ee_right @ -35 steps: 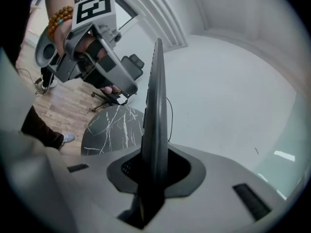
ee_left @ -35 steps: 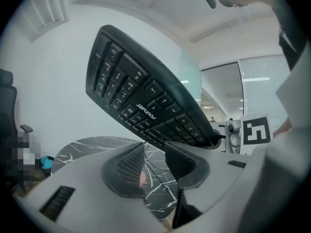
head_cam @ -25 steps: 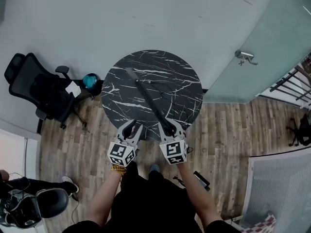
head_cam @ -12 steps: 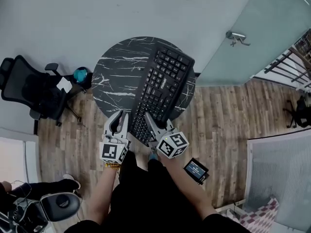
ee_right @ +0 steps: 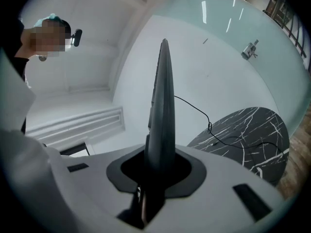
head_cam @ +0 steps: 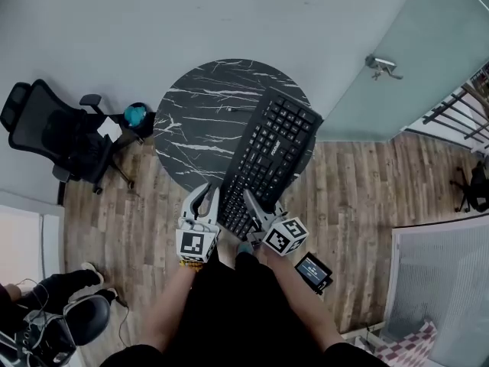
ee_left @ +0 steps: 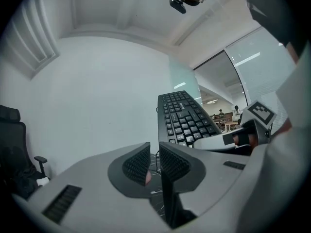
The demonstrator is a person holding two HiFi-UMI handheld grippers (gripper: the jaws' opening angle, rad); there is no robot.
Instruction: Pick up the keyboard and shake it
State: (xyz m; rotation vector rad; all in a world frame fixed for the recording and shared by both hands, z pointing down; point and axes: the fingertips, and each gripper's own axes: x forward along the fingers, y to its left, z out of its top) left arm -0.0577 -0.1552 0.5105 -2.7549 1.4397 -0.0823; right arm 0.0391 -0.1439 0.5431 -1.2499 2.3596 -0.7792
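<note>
DONE: lifted keyboard (head_cam: 271, 159) clear, above table's (head_cam: 199, 121) near right edge | GRIP: clamped at near end in right gripper (head_cam: 258, 207) | left gripper (head_cam: 205, 197) just closing, jaws narrowed on nothing | LEFT: apparently shaking

The head view looks steeply down from above the person onto the round table (head_cam: 199, 121) and keyboard (head_cam: 271, 155), while both gripper views ride low and close, facing level across that table, the left toward the keys, the right along the keyboard's edge, which seems nearly against its lens.
</note>
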